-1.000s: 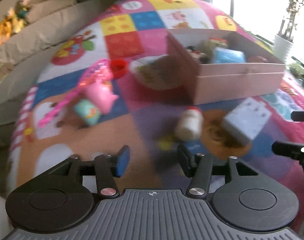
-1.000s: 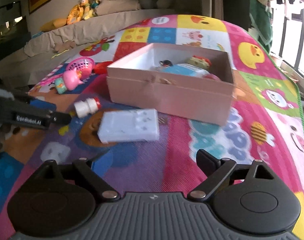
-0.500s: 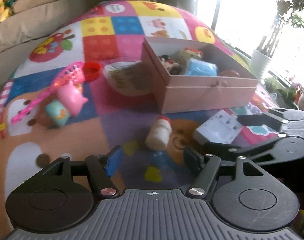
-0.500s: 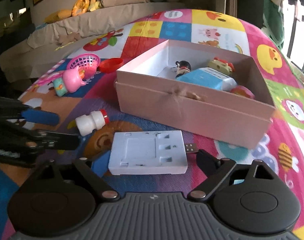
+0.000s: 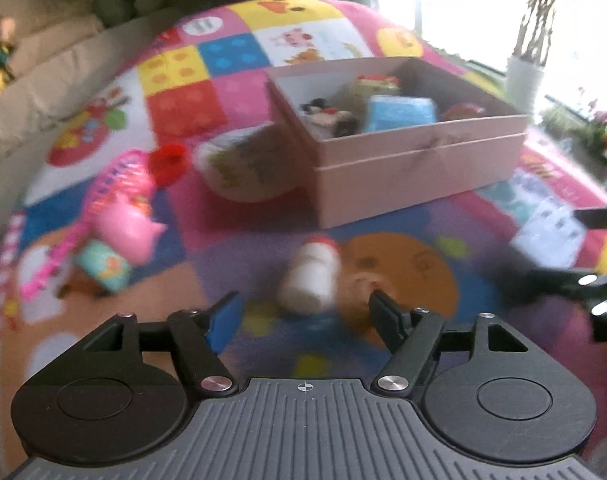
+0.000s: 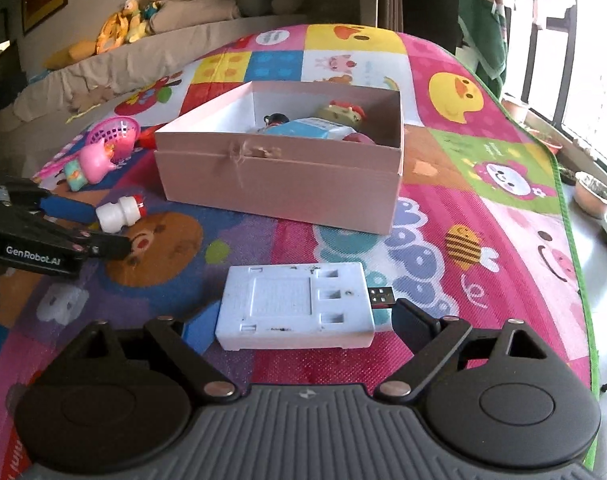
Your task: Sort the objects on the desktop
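A small white bottle with a red cap (image 5: pixel 309 276) lies on the colourful play mat (image 5: pixel 383 264), just ahead of my left gripper (image 5: pixel 305 316). Its jaws are opening and touch nothing. The bottle (image 6: pixel 119 212) and the left gripper (image 6: pixel 63 236) also show in the right wrist view. A flat white device with a USB plug (image 6: pixel 295 304) lies between the fingers of my right gripper (image 6: pixel 303 324), which stands open with a gap at the right pad. Behind stands the open pink box (image 6: pixel 279 184), holding a blue carton (image 6: pixel 311 128) and small figures.
Left of the pink box (image 5: pixel 415 168) lie a pink pig toy (image 5: pixel 127 228), a pink basket (image 5: pixel 119 176), a red cup (image 5: pixel 169 160) and a white bowl (image 5: pixel 243 168). A sofa with plush toys (image 6: pixel 131 20) runs behind. Potted plants (image 6: pixel 595 196) stand past the mat's right edge.
The left jaws have spread wider and the bottle now lies closer to their tips. My right gripper has moved up to the white device, which now sits between its fingers.
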`<state>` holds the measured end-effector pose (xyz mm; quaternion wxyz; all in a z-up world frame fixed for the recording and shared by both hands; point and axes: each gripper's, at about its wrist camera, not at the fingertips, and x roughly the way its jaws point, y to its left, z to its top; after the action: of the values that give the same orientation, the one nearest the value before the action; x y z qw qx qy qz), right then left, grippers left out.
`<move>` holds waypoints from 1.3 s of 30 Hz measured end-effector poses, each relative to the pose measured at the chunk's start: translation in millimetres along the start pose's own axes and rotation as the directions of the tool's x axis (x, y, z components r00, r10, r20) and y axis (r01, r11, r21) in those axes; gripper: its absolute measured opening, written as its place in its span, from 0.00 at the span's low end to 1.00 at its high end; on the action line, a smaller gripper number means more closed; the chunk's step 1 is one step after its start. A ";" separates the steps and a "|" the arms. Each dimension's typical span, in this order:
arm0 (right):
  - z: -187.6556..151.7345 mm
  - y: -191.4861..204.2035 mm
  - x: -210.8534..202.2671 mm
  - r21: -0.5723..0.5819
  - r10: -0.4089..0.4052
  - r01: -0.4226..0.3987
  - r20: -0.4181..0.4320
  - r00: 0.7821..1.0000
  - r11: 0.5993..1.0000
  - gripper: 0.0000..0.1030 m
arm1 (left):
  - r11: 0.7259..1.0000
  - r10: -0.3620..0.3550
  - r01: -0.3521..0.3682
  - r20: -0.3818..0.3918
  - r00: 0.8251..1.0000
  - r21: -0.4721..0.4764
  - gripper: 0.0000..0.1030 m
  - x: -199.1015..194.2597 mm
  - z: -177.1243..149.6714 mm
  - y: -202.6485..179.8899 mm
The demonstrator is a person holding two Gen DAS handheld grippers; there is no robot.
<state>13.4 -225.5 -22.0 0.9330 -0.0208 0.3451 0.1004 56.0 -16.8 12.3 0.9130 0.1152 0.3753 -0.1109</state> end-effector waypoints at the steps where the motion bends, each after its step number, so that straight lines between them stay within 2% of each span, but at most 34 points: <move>1: -0.1 0.2 0.7 0.000 0.004 -0.004 -0.002 1.000 1.000 0.88 | 0.999 0.040 -0.040 0.003 0.999 0.009 0.74 -0.9 -0.6 3.9; 3: -0.3 0.2 0.5 -0.002 0.010 -0.010 0.000 1.000 1.000 0.88 | 0.993 0.117 -0.117 0.009 0.993 0.012 0.75 -1.5 -1.0 13.0; 5: -0.4 0.4 0.4 -0.003 0.014 -0.014 0.000 1.000 1.000 0.88 | 0.989 0.150 -0.150 0.004 0.989 -0.016 0.75 -3.7 0.0 22.7; 6: -0.6 0.5 -0.1 -0.002 0.015 -0.015 0.003 1.000 1.000 0.88 | 0.991 0.131 -0.131 0.001 0.991 -0.038 0.75 -6.7 0.6 26.5; 8: -0.9 0.1 -0.7 0.001 0.017 -0.017 0.007 1.000 1.000 0.88 | 0.995 0.046 -0.046 0.001 0.999 -0.094 0.75 -13.5 2.5 29.0; 11: -0.3 0.1 0.1 0.005 0.014 -0.014 0.007 1.000 1.000 0.88 | 0.990 -0.044 0.044 -0.002 0.999 -0.134 0.75 -13.3 5.2 18.3; 15: -0.5 0.3 -0.7 0.007 0.012 -0.012 0.017 1.000 1.000 0.88 | 0.985 -0.062 0.059 -0.017 0.998 -0.163 0.70 1.9 9.3 -2.0; 21: 0.0 2.5 2.0 -0.007 0.009 -0.009 0.001 1.000 1.000 0.88 | 0.982 -0.016 0.015 -0.007 1.000 -0.187 0.67 22.8 23.2 -8.5; 25: 2.0 4.7 5.3 -0.021 -0.002 0.001 -0.017 1.000 1.000 0.90 | 0.985 0.007 -0.007 -0.001 1.000 -0.170 0.55 27.2 27.4 -8.7; 27: 3.4 7.6 7.4 -0.032 -0.008 0.007 -0.024 1.000 0.999 0.92 | 0.986 -0.002 0.003 0.002 1.000 -0.165 0.46 25.6 26.9 -7.8; 34: 12.4 14.1 12.8 -0.053 0.024 -0.027 -0.053 0.998 0.998 0.89 | 0.990 -0.020 0.023 0.026 0.999 -0.138 0.46 11.2 12.0 -7.5; 37: 13.3 16.1 2.1 -0.070 0.068 -0.074 -0.086 0.994 0.995 0.89 | 0.991 -0.051 0.056 0.043 0.998 -0.120 0.46 -9.6 1.1 -9.8; 39: 17.8 16.0 -16.4 -0.098 0.085 -0.092 -0.075 0.994 0.991 0.89 | 0.991 -0.087 0.093 0.067 0.994 -0.092 0.46 -31.2 0.2 -12.2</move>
<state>9.4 -210.7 2.6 0.9125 -0.0562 0.3729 0.1585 30.9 -24.8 33.1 0.9229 0.0513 0.3559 -0.1376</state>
